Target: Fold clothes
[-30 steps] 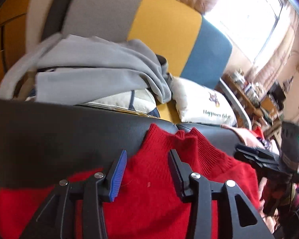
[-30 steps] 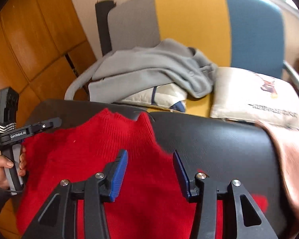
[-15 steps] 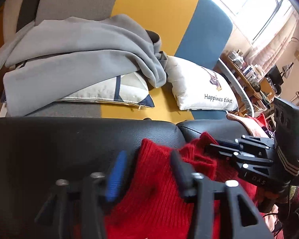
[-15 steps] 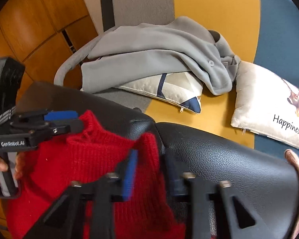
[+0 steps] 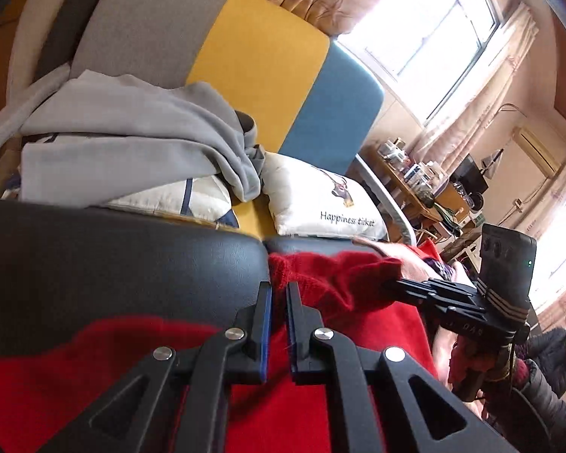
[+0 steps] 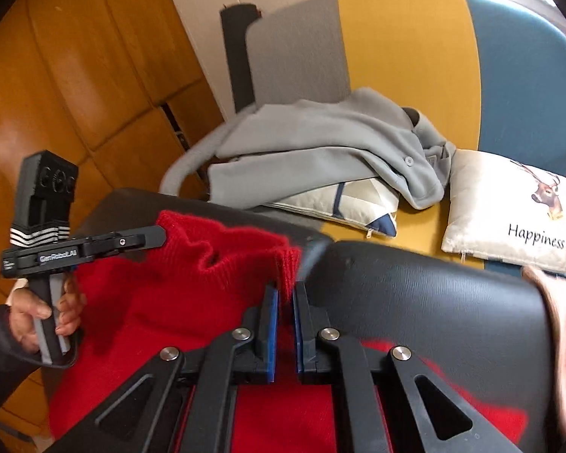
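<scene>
Both hand-held grippers, left (image 5: 278, 288) and right (image 6: 286, 290), clamp the red sweater's (image 6: 192, 287) collar edge between their fingers.

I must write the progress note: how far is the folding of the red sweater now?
Done: nothing looks folded yet; the red sweater lies across the black seat. In hand: the left tool and right tool each pinch its upper edge. Left: every fold.

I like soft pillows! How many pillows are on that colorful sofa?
2. One white deer pillow lies on the sofa's right part; the other pillow, with blue lines, sits left of it, mostly under the grey jacket. More may hide under the jacket.
</scene>
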Motion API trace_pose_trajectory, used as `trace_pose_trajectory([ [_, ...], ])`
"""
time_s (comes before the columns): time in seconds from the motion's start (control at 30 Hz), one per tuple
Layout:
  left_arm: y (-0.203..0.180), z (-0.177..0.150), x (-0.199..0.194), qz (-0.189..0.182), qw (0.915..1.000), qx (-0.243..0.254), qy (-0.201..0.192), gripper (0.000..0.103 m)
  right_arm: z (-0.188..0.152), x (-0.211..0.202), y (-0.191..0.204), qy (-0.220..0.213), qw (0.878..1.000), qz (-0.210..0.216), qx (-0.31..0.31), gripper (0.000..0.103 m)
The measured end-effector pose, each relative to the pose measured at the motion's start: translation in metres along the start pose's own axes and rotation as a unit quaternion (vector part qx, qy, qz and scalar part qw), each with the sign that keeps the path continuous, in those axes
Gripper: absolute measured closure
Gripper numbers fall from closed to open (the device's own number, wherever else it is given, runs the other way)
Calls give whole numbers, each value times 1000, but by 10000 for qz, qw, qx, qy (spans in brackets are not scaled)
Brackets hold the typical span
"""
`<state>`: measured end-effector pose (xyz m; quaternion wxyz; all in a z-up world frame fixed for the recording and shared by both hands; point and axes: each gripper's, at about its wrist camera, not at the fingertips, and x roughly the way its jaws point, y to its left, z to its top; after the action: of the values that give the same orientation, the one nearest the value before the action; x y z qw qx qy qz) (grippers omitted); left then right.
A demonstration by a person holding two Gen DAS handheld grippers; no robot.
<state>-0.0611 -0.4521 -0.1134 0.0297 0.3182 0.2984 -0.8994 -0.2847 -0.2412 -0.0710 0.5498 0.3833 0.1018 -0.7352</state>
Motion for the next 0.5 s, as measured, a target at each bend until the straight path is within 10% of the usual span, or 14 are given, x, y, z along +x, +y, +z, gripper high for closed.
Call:
trace_pose_trajectory([
  [0.5, 17, -85, -16, 492, 9962, -578, 421, 94, -100, -18, 8, 711, 9962, -472, 161, 95],
])
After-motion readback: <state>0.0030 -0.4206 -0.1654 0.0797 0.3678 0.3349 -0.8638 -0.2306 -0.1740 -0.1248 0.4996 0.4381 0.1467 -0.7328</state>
